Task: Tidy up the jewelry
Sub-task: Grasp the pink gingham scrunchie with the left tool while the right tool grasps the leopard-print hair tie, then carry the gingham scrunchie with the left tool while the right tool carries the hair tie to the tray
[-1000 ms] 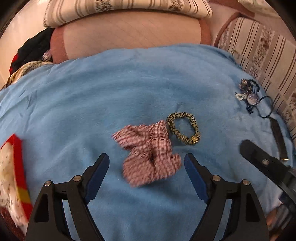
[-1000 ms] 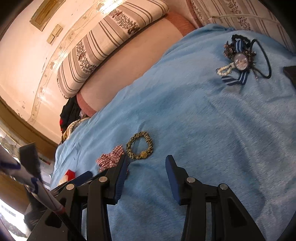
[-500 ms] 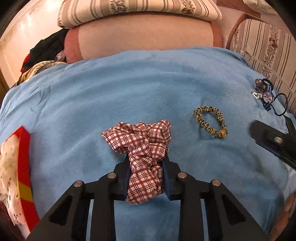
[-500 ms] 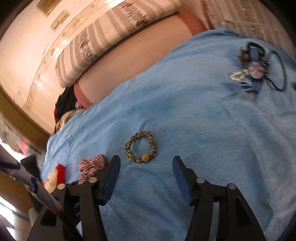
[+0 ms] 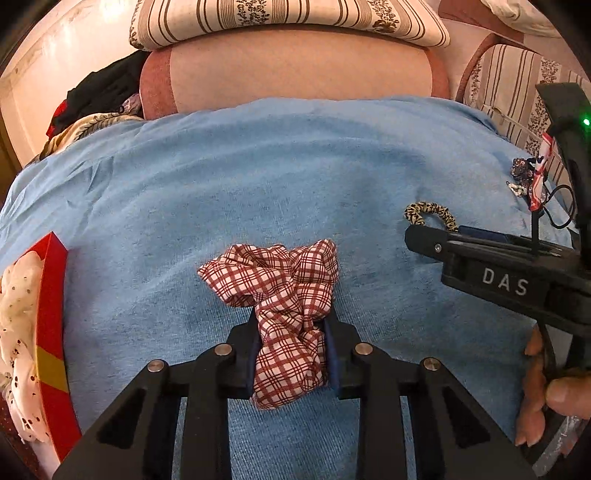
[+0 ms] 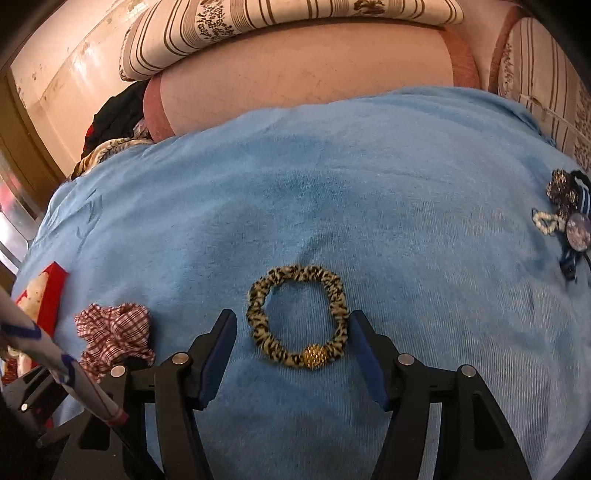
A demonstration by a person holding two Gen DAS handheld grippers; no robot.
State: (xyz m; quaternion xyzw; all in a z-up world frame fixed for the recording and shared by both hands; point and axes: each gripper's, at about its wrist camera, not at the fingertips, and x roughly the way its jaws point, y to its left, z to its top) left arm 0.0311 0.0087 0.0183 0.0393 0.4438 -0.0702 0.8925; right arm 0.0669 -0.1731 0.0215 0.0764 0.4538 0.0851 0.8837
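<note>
Jewelry and hair pieces: spread over a blue blanket [image 6: 369, 192] on a bed, listed from its left edge to its right.
Red box [image 5: 51, 325]: at the blanket's left edge, with white spotted cloth inside.
Checked scrunchie [image 5: 288, 295]: red and white, near the front edge, left of centre.
Left gripper [image 5: 291, 354]: jaws have just closed and now pinch the near end of the checked scrunchie; the rest of it fans out on the blanket beyond the fingertips.
Leopard-print hair tie [image 6: 299, 317]: yellow and black ring with a gold bead on its near side, lying flat right of the scrunchie and apart from it.
Right gripper [image 6: 291, 347]: jaws spread on either side of the hair tie's near half; the right pad looks just beside the ring, and I cannot tell if it touches. A hand [image 5: 546, 387] holds the grip.
Blue ribbon ornament [image 6: 569, 229]: a cluster with beads and a round charm, near the right edge.
Striped pillow [image 6: 258, 33]: on a pink bolster [image 6: 314, 85] beyond the far edge.
</note>
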